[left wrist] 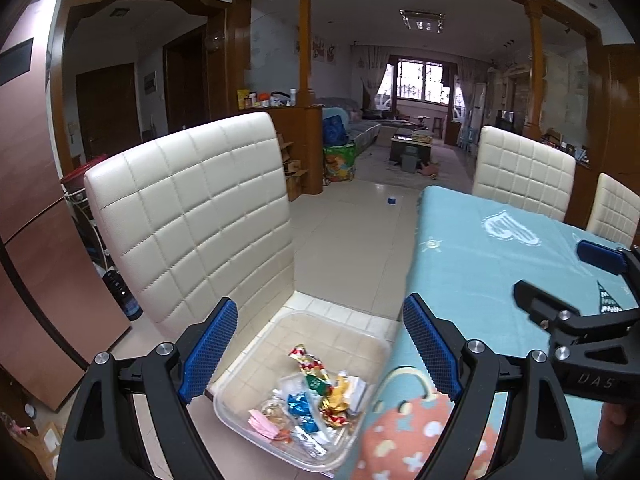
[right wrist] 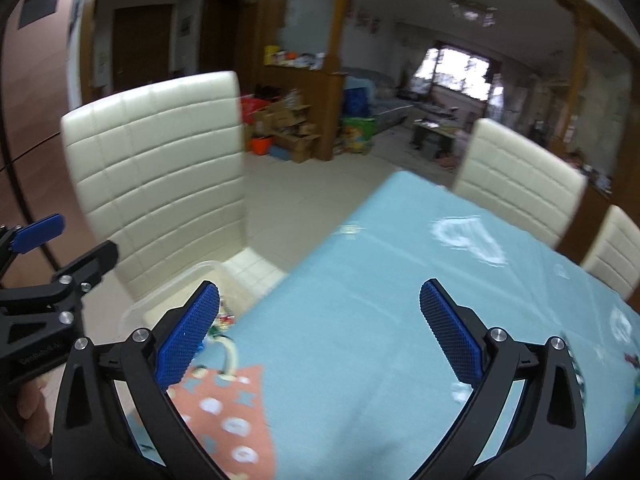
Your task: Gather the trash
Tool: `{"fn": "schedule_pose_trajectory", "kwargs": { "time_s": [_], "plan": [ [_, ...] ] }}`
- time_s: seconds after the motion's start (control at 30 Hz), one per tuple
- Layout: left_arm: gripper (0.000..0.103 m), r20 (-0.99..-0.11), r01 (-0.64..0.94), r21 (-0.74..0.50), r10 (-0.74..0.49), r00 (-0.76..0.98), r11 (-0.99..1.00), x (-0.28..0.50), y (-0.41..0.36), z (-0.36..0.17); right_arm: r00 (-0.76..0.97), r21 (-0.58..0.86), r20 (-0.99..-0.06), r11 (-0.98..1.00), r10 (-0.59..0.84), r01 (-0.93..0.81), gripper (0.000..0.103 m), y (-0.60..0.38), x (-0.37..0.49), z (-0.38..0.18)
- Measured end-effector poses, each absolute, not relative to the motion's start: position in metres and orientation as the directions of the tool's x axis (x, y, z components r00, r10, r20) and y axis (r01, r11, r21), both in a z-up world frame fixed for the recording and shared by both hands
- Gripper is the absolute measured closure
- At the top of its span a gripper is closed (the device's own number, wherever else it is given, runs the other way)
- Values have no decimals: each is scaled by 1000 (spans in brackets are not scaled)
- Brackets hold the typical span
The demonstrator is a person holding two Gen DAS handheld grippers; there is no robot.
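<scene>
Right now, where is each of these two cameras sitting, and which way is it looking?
Left wrist view: on the left gripper, looking down at a clear container of wrappers on a white chair; the right gripper shows at the right edge.
Right wrist view: on the right gripper, over the blue tablecloth; the left gripper and a hand show at left.
Both share chair, container, tablecloth.

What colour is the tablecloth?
Light blue tablecloth with white drawings and an orange spotted patch; clearest in the left wrist view.

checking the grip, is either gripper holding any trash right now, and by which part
Nothing is held: the left gripper and right gripper are both open and empty.
</scene>
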State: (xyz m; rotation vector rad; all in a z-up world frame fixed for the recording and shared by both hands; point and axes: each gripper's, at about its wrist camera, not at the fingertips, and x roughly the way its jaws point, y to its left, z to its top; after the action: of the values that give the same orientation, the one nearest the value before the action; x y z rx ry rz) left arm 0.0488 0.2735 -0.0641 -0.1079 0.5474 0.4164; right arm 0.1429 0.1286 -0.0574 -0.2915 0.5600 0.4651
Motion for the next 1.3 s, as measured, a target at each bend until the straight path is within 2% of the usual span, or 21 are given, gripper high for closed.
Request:
{"fn": "schedule_pose_trajectory", "kwargs": {
  "time_s": [0.33, 0.5, 1.3],
  "plan": [
    [20, -451, -305, -46, 252, 856, 951, 37, 217, -27, 849, -122, -487, 947, 204, -297, 4, 43, 119, -20],
    [20, -428, -242, -20, 210, 879, 970, 38, 184, -18, 879, -123, -450, 965, 156, -234, 4, 12, 108, -10],
    [20, -397, -180, 28, 177, 901, 983, 39, 140, -5, 904, -66, -409, 983, 129, -170, 4, -38, 94, 2]
  ]
}}
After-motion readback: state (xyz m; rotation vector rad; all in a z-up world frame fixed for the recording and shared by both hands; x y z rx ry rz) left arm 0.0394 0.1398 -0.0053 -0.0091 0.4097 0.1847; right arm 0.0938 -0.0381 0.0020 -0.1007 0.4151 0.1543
